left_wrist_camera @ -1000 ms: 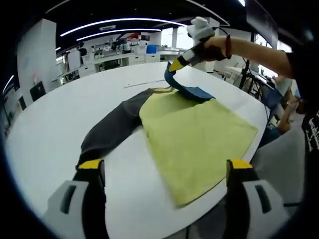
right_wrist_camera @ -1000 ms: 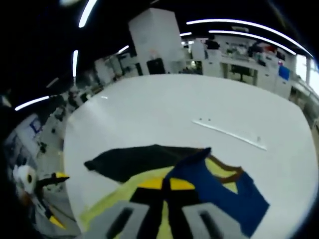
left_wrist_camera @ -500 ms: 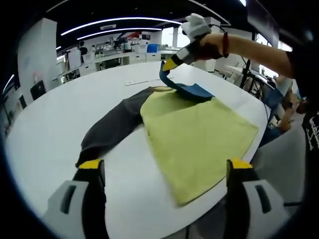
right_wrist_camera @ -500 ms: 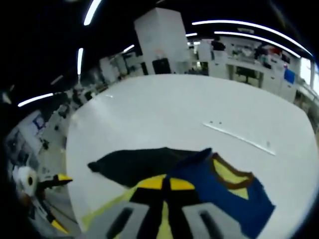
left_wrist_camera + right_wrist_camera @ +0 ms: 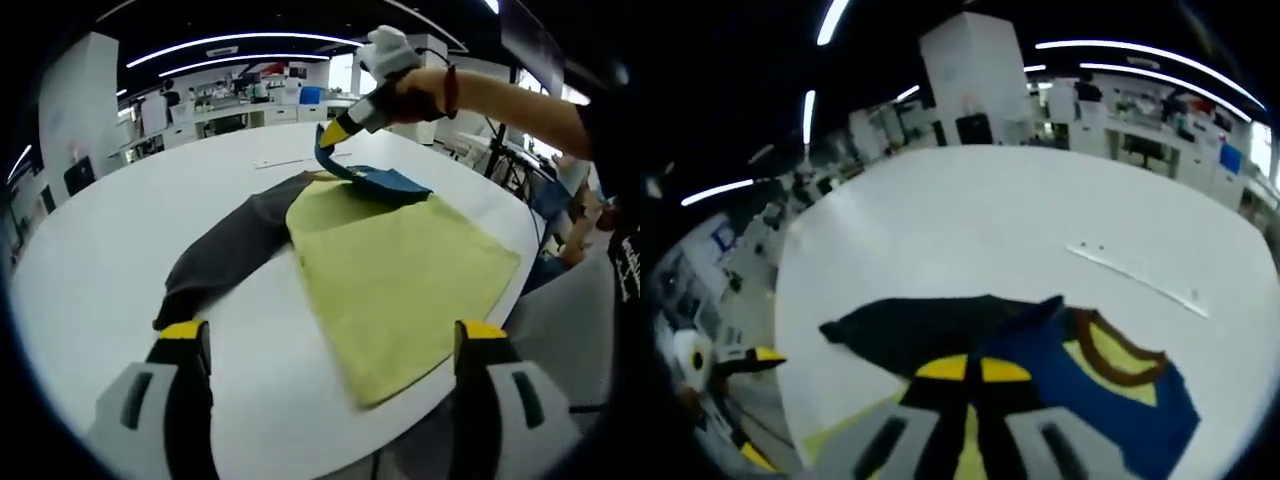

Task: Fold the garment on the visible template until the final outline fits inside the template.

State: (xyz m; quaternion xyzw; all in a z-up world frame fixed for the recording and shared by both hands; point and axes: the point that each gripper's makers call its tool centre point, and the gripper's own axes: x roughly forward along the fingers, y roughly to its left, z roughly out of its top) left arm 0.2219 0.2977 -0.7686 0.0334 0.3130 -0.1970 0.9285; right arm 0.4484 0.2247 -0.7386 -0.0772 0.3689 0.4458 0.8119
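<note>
The right tongs (image 5: pixel 335 131), clamped on the blue sleeve (image 5: pixel 375 178), have lifted it higher to fold inward; the left tongs (image 5: pixel 325 345) wait wide.

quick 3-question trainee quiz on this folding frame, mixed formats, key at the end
1. True or false: the right gripper is shut on the blue sleeve of the yellow-bodied garment.
2. Multiple choice: the charcoal sleeve is A) lifted off the table, B) lying flat on the round white table, C) folded under the body.
3. Fill in: the fingers of the left gripper stand ____, holding nothing.

Key: 1 true; 2 B; 3 open
</note>
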